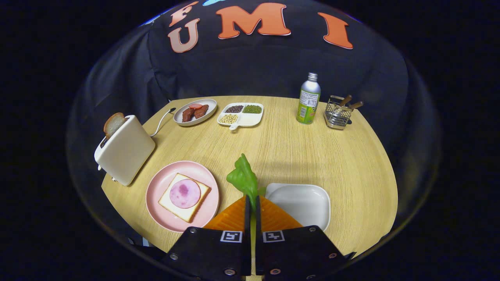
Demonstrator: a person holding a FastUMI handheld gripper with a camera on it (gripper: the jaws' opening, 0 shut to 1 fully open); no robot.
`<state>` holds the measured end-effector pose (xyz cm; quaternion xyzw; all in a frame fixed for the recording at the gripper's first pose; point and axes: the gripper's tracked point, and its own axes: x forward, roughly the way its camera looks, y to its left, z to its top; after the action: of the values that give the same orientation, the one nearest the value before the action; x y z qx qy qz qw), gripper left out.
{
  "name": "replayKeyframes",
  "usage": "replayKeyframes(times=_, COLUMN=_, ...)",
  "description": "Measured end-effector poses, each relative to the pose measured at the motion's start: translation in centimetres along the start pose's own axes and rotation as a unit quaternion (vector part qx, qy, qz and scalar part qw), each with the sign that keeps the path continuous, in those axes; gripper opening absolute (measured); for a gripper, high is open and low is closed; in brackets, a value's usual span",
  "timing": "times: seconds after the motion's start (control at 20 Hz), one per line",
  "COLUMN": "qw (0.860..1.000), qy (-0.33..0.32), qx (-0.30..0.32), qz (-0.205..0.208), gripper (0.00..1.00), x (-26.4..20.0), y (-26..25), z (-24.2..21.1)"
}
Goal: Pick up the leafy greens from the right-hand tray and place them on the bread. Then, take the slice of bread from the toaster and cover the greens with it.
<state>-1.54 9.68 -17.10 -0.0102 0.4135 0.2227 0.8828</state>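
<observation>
On the far left of the wooden counter (312, 156) stands a white toaster (125, 154) with a slice of bread (113, 124) poking up from its slot. Just right of it, near the tool, a pink plate (156, 191) holds a bread slice topped with a round of pink meat (184, 193). The tool (252, 205) is clenched on the leafy greens (244, 177), both fingers pressing the stem, the leaf standing upright ahead of the tips. The plated bread lies to the tool's left and slightly ahead, so the coming move likely swings that way. Right of the tool sits the white tray (308, 203). Farther back stands a bottle (308, 99); its label is too small to read.
</observation>
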Motion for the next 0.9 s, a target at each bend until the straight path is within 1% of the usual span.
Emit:
replayKeyframes(times=0.2, qw=1.0, qy=-0.015, qx=-0.011, qz=0.022, gripper=0.05, x=-0.2, y=2.4, z=1.2)
replayKeyframes(times=0.5, qw=0.997, qy=-0.025, qx=-0.046, qz=0.058, gripper=0.05, x=0.1, y=6.8, z=2.3)
replayKeyframes(times=0.8, qw=0.993, qy=-0.005, qx=-0.078, qz=0.086, gripper=0.05, x=2.3, y=10.8, z=1.2)
replayKeyframes(times=0.9, qw=0.992, qy=0.001, qx=-0.095, qz=0.083, gripper=0.05, x=3.3, y=11.5, z=0.7)
